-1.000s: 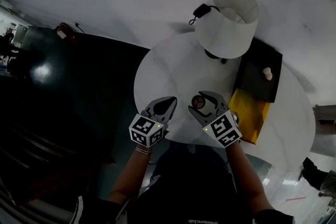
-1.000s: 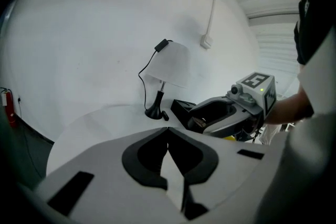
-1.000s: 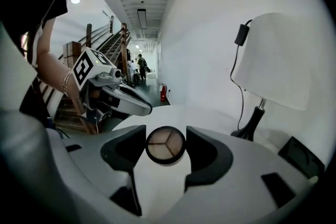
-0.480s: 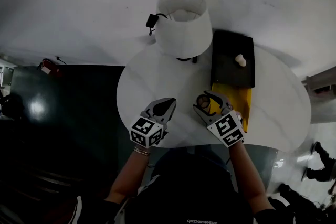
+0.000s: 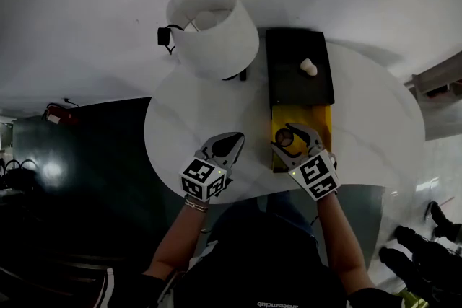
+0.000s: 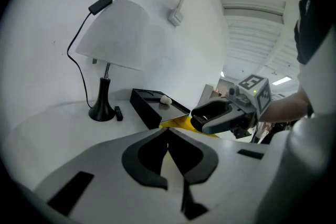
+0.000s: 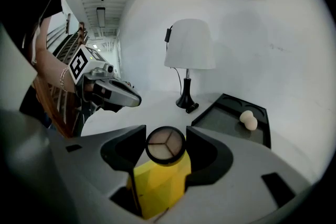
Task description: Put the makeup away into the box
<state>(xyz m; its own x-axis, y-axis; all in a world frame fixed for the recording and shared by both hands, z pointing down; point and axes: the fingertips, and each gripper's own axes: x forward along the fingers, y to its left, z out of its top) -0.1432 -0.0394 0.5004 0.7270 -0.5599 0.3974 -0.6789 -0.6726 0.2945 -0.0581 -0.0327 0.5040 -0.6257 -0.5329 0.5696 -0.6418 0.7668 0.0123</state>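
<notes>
A short line of pale print is showing on the person's dark shirt (image 5: 278, 304), at six o'clock in the head view, but it is sitting too small and cropped at the edge to read. Nothing else is carrying legible lettering.

white lamp (image 5: 213, 29) with black stand; white table (image 5: 180, 133); black box (image 5: 289, 86) with yellow panel (image 5: 321, 117); cream sponge (image 5: 308, 67); beige compact (image 7: 165, 145), dark-rimmed, lined into three wedges; grey left gripper (image 5: 229, 143) and right gripper (image 5: 292, 137), black-and-white square markers.

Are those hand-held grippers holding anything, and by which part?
The right hand-held gripper pinches a small round, dark-rimmed beige makeup compact by opposite sides of its rim. The left hand-held gripper is shut, empty.
</notes>
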